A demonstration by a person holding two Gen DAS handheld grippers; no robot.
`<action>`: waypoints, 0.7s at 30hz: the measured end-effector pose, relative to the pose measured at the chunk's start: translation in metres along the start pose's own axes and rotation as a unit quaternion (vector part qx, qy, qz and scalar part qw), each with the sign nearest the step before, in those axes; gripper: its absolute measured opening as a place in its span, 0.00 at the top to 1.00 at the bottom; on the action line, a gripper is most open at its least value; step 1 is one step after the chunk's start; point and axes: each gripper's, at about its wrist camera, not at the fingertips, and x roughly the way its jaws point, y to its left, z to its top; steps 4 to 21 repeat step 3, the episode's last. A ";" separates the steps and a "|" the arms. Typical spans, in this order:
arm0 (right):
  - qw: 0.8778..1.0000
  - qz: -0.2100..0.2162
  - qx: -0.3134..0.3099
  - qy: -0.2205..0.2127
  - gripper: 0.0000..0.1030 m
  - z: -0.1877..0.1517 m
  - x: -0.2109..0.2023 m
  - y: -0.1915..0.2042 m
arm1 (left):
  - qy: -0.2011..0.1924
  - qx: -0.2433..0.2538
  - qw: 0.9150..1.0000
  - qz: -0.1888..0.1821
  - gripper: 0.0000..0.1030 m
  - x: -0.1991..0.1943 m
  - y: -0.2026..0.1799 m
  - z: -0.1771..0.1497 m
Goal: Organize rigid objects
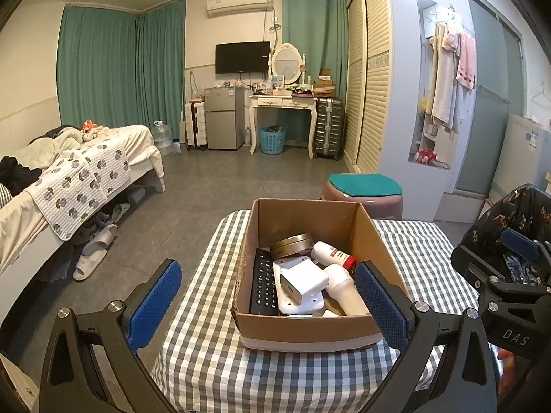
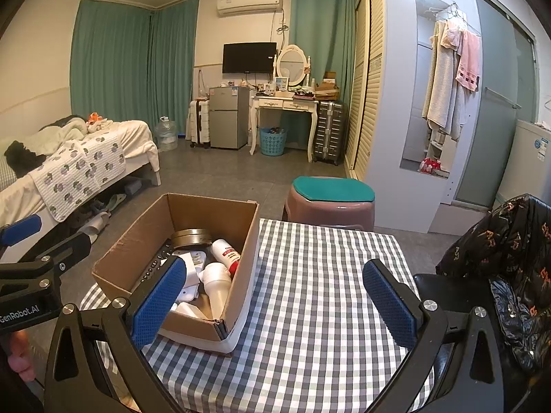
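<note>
We hold the left gripper (image 1: 268,290) and right gripper (image 2: 274,290) spread wide and empty above the checked table (image 2: 310,275), the cardboard box (image 1: 303,330) of remote (image 1: 263,282), bottles and charger directly ahead of the left, forward-left of the right.

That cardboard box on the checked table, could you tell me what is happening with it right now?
A person holds two grippers over the table; both are open and hold nothing. The box already contains a remote, a white charger, a round tin and two white bottles. The left gripper faces the box, its fingers either side of it. The right gripper hangs over bare cloth beside the box. Nothing else lies loose on the cloth in view.
</note>
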 end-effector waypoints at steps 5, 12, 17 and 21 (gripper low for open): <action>1.000 0.000 0.000 0.001 0.00 0.000 0.001 -0.001 | 0.000 0.001 1.000 0.001 0.00 0.000 -0.001 -0.001; 1.000 0.000 0.000 0.001 0.00 0.000 0.001 -0.001 | 0.000 0.001 1.000 0.001 0.00 0.000 -0.001 -0.001; 1.000 0.000 0.000 0.001 0.00 0.000 0.001 -0.001 | 0.000 0.001 1.000 0.001 0.00 0.000 -0.001 -0.001; 1.000 0.000 0.000 0.001 0.00 0.000 0.001 -0.001 | 0.000 0.001 1.000 0.001 0.00 0.000 -0.001 -0.001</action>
